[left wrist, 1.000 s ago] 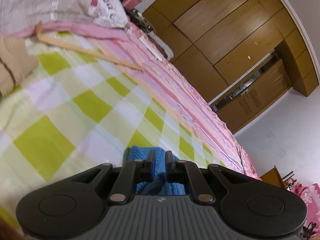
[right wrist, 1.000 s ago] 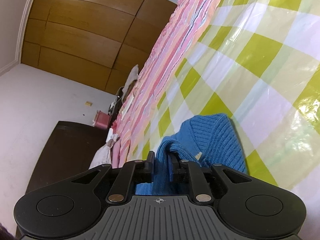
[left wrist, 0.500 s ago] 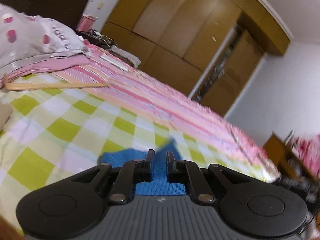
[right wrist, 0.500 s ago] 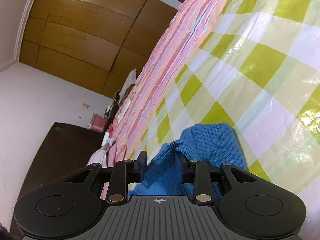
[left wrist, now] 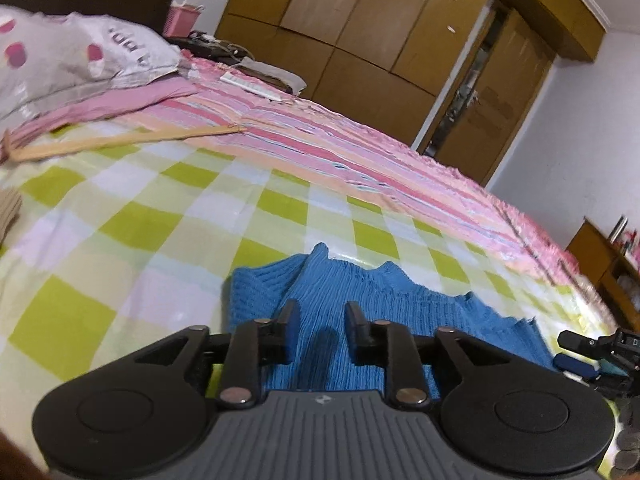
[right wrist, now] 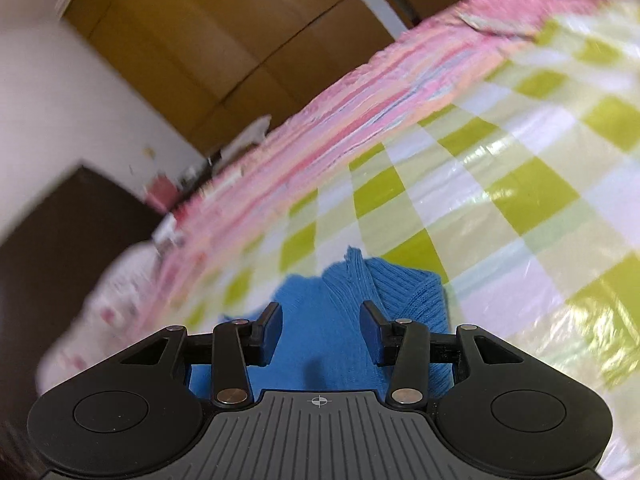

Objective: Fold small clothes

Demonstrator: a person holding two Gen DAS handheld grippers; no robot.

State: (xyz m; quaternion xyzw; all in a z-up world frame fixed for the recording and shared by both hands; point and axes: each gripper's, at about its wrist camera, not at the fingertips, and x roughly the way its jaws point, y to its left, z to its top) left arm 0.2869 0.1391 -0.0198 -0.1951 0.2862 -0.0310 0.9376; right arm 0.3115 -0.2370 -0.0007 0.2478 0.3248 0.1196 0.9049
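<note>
A blue knitted garment [left wrist: 352, 304] lies spread on a bed covered with a green-and-white checked sheet [left wrist: 132, 216], just below two hand-held grippers. The left hand-held gripper [left wrist: 319, 320] hovers over the knit with its two black fingers apart and nothing between them but the fabric underneath; whether the tips touch the cloth cannot be told. The right hand-held gripper [right wrist: 320, 326] is spread wider, likewise gripping nothing, above the same garment [right wrist: 348, 300].

The left wrist view takes in the wider room: a pink striped blanket [left wrist: 360, 152] running along the far side of the bed, a long wooden stick [left wrist: 120, 142] lying across the sheet at far left, a grey pillow with pink spots [left wrist: 72, 60] beyond it, a pink basket [left wrist: 182, 20] by the headboard, and wooden wardrobe doors [left wrist: 360, 40] against the back wall. At its right edge part of another black device [left wrist: 600, 350] shows just beside the garment, and a wooden cabinet [left wrist: 600, 264] stands farther right.

The right wrist view, blurred, shows the garment's ribbed edge [right wrist: 412, 292] folded up on the right side, a detail less clear in the other view, with glossy reflections on the checked sheet [right wrist: 500, 200] to the right and the pink blanket [right wrist: 360, 112] curving along the far side.
</note>
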